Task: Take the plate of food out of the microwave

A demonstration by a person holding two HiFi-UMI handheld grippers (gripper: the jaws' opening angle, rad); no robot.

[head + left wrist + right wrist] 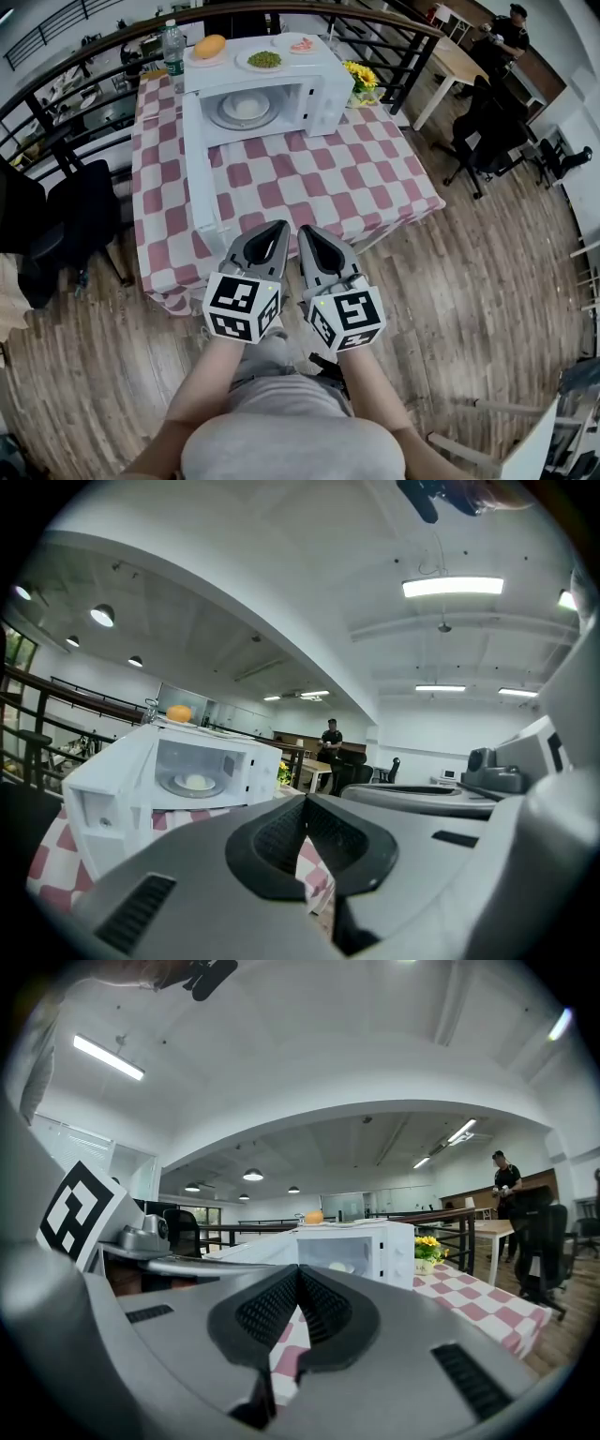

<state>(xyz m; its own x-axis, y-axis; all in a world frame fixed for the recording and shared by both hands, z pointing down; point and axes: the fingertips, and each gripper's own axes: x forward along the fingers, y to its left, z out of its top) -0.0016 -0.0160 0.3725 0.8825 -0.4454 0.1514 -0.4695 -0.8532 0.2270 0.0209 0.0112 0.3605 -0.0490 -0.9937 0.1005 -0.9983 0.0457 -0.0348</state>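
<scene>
A white microwave (272,94) stands at the far end of the checkered table, its door (202,178) swung open to the left. Inside, on the turntable, sits a plate with a pale piece of food (246,106). The left gripper view shows that plate (195,782) too, and the right gripper view shows the plate (345,1266) faintly. Side by side, my left gripper (278,227) and right gripper (307,232) hover just in front of the table's near edge, well short of the microwave. Both are shut with nothing between the jaws.
On the microwave's top lie a plate with an orange bun (209,47), a plate of greens (265,59) and a plate of pink food (302,44). A water bottle (173,44) and yellow flowers (361,77) flank it. Black chairs (80,216) stand left and right; a railing runs behind.
</scene>
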